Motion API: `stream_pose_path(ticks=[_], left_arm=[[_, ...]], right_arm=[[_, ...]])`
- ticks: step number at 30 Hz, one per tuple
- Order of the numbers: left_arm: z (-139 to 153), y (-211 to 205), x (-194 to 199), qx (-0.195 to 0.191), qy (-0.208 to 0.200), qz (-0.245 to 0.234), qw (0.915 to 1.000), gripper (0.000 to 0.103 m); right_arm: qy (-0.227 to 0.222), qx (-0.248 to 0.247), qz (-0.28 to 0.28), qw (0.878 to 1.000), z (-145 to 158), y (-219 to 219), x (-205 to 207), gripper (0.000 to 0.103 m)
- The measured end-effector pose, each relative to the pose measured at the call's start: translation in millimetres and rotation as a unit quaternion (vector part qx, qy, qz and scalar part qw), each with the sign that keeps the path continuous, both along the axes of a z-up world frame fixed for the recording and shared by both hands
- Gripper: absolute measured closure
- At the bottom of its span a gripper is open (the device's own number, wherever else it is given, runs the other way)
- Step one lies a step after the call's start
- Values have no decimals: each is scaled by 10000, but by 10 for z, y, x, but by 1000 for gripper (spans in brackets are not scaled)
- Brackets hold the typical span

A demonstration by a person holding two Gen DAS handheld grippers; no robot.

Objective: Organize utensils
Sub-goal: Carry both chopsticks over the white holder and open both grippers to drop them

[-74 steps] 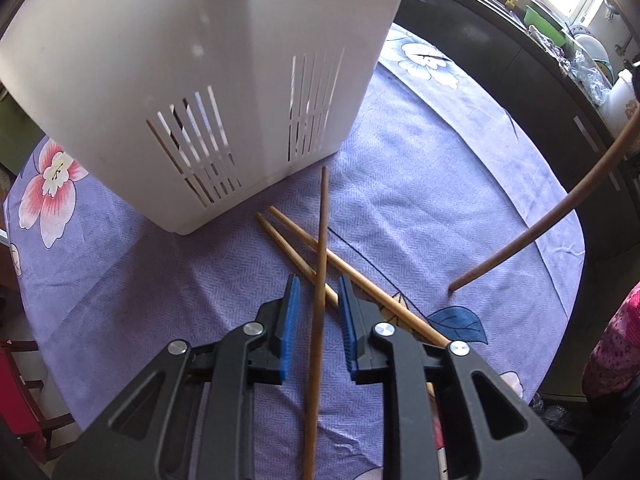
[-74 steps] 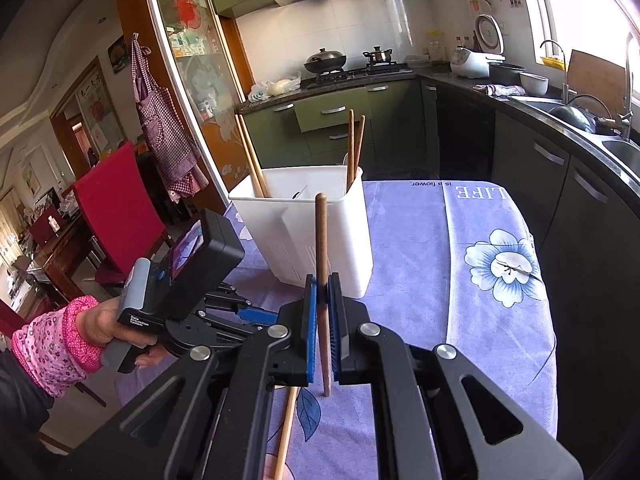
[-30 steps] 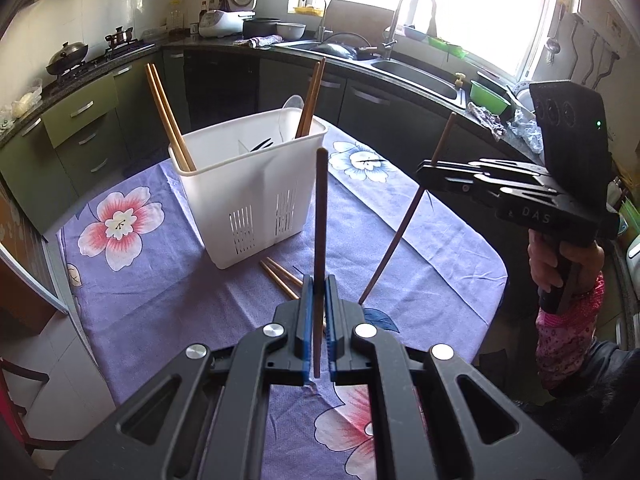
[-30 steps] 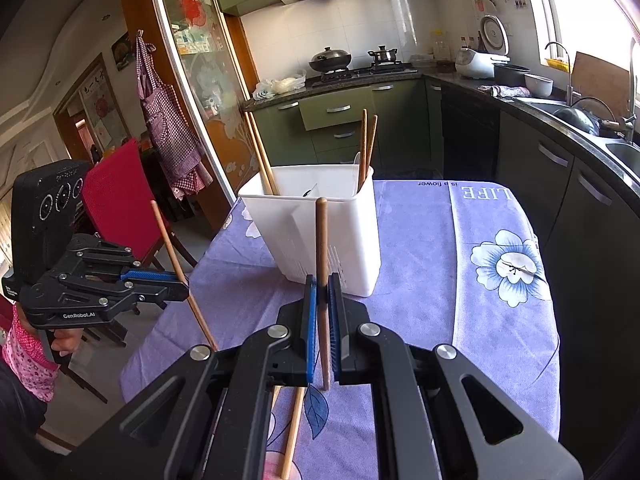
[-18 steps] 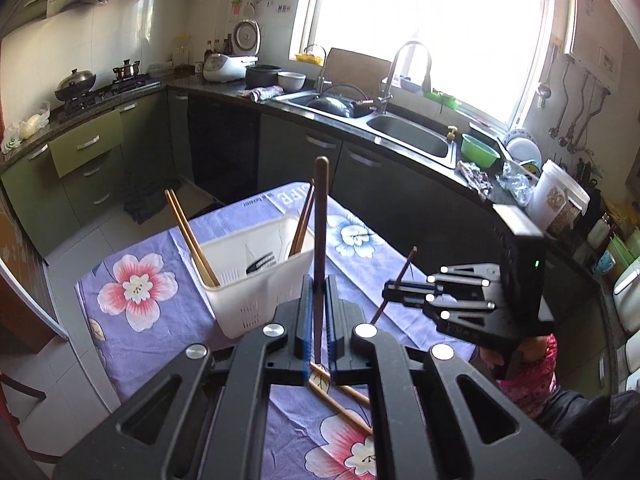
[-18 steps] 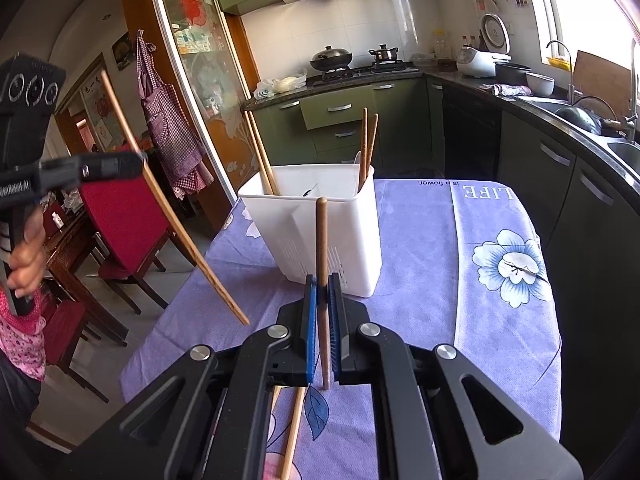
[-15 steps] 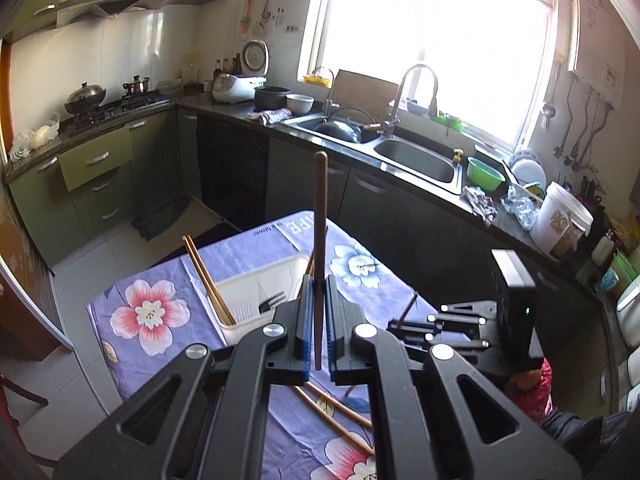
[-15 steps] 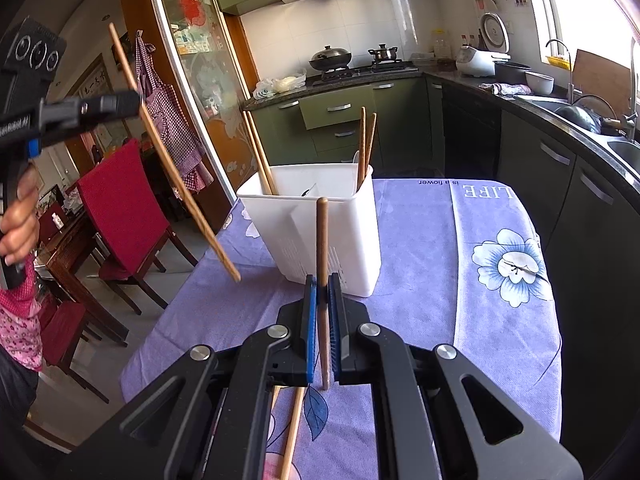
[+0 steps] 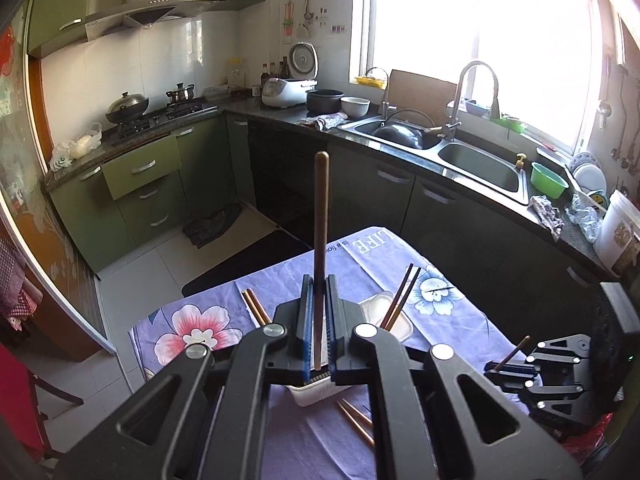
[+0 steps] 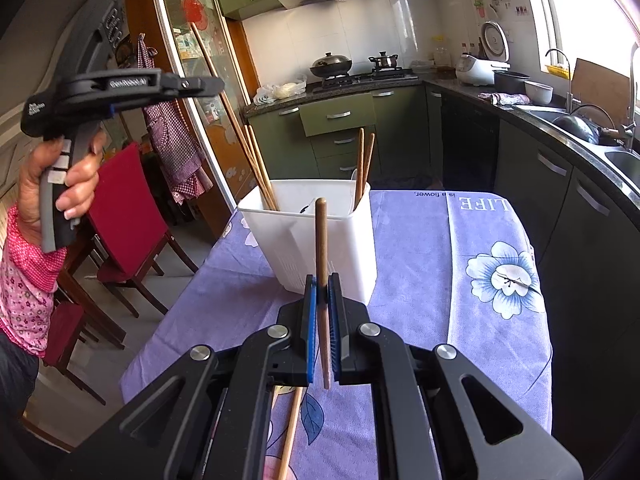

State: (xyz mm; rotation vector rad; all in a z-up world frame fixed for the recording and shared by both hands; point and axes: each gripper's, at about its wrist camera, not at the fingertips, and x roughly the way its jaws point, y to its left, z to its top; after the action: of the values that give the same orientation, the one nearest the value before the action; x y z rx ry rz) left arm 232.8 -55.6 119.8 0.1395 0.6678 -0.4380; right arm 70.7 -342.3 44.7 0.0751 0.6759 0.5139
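Observation:
My left gripper (image 9: 317, 282) is shut on a brown chopstick (image 9: 321, 216) that stands upright between its blue pads, high above the table. Below it, the white utensil holder (image 9: 394, 326) is mostly hidden by the jaws; chopsticks (image 9: 403, 292) lean in its corners. In the right wrist view the left gripper (image 10: 214, 84) is raised at upper left. Its long chopstick (image 10: 216, 76) slants down toward the holder's (image 10: 304, 236) left corner. My right gripper (image 10: 322, 284) is shut on another chopstick (image 10: 321, 240), held before the holder. Loose chopsticks (image 9: 354, 420) lie on the purple cloth.
The table's flowered purple cloth (image 10: 420, 264) ends close on every side. A red chair (image 10: 124, 208) stands at the left, dark kitchen cabinets (image 10: 560, 200) run along the right. A person's hand (image 10: 76, 184) with a pink sleeve grips the left handle.
The left gripper has risen well above the table with its chopstick, and the holder now sits under its jaws. The right gripper has kept still.

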Motion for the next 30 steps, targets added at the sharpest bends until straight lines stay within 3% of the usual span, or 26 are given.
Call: stream_pose_path(ticks=[5, 7, 11, 15, 18, 24, 30], left_arm=[[-341, -69, 94, 243, 178, 1, 9995, 94], [-419, -66, 86, 267, 223, -3, 9994, 83], [-401, -16, -40, 214, 98, 23, 9997, 81], [-346, 100, -277, 38, -9, 153, 9999, 67], [-405, 175, -470, -49, 70, 127, 9999, 65], [-656, 254, -786, -42, 459, 33, 9989, 64], [-825, 273, -926, 67, 659, -39, 9978, 59]], right_arm=[[-268, 75, 32, 9996, 288, 37, 5, 96], [-427, 95, 14, 9990, 455, 50, 17, 96], [-843, 202, 23, 9962, 854, 111, 41, 96], [-1248, 380, -79, 9914, 1272, 161, 157, 96], [-1426, 418, -216, 9887, 1483, 236, 355, 96], [-1337, 424, -503, 9888, 1535, 362, 922, 96], [-912, 311, -584, 9936, 1171, 460, 1270, 96]])
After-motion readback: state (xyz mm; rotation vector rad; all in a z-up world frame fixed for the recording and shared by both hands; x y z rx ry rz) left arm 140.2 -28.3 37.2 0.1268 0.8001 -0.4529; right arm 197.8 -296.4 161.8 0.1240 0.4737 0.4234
